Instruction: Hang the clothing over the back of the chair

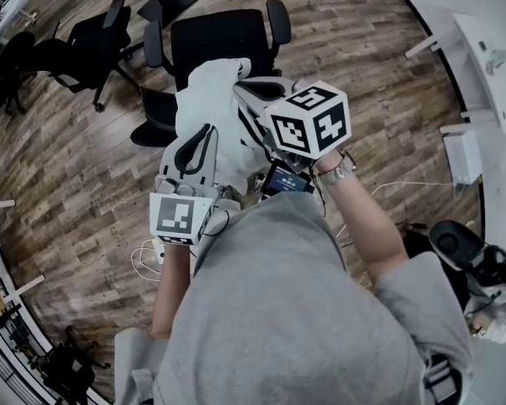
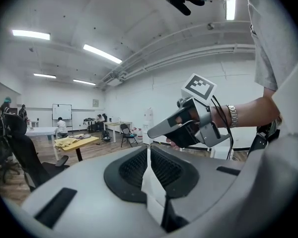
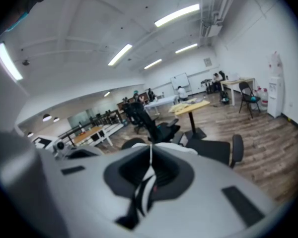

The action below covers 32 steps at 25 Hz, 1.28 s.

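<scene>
**Head view.** A person in a grey T-shirt is holding the left gripper and the right gripper out ahead, side by side. Both are biting into a white fabric garment. The garment is hanging bunched between them, over the near edge of a black office chair with padded armrests. From above it is hard to tell whether the cloth is touching the chair's back. The chair is standing on a brown wood-plank floor. A second black wheeled chair is sitting well apart, toward the floor's upper left corner.

**Left gripper view.** The left gripper's jaws are pressing together on a fold of the garment, which is running down between the black ribbed pads. The right gripper is hovering just beyond, with its marker cube on top. A metal wristwatch is showing on the wrist behind it. A yellow-topped table is standing far back in the room.

**Right gripper view.** The right gripper's jaws are clamping tight on a thin strip of the garment, and the rest of the cloth is bunching just past their tips. The black office chair's seat and one armrest are lying beyond, to the right.
</scene>
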Tool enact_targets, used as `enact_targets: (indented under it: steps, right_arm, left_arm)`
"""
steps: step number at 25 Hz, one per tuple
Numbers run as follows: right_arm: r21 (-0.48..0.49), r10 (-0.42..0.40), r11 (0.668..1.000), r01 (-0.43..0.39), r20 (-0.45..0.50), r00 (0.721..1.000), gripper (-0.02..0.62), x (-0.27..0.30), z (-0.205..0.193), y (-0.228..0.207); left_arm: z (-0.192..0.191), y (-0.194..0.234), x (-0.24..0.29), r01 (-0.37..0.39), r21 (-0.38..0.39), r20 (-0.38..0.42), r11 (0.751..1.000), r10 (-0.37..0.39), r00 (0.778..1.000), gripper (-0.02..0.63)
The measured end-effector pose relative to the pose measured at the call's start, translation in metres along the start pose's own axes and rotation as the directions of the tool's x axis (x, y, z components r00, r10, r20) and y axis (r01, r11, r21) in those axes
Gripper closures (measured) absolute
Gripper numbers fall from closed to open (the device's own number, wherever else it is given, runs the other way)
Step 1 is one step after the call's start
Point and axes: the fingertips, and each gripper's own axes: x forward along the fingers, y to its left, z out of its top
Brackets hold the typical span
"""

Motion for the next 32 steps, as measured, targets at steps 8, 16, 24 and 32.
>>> enact_targets:
  steps: [8, 16, 24, 32]
  right_arm:
    - [-0.055, 0.048, 0.997, -0.046, 0.041, 0.998, 0.560, -0.022, 0.002, 0.014]
    - [-0.134, 0.048, 0.990, -0.036, 0.093, 0.995, 0.560, -0.050, 0.003, 0.021]
    - [-0.135, 0.074, 0.990, -0.050, 0.173, 0.982, 0.560, -0.079, 0.008, 0.020]
    - [-0.139, 0.116, 0.987, -0.084, 0.247, 0.962, 0.560, -0.097, 0.008, 0.021]
  left_arm:
    - [0.008, -0.007, -0.008, -0.064, -0.003, 0.028, 0.998, 0.064, 0.998, 0.554]
    - [0.019, -0.020, -0.013, -0.106, -0.010, 0.063, 0.994, 0.107, 0.992, 0.554]
    - [0.037, -0.033, -0.022, -0.149, -0.024, 0.090, 0.989, 0.150, 0.985, 0.554]
    - [0.037, -0.044, -0.022, -0.152, -0.013, 0.083, 0.988, 0.153, 0.985, 0.554]
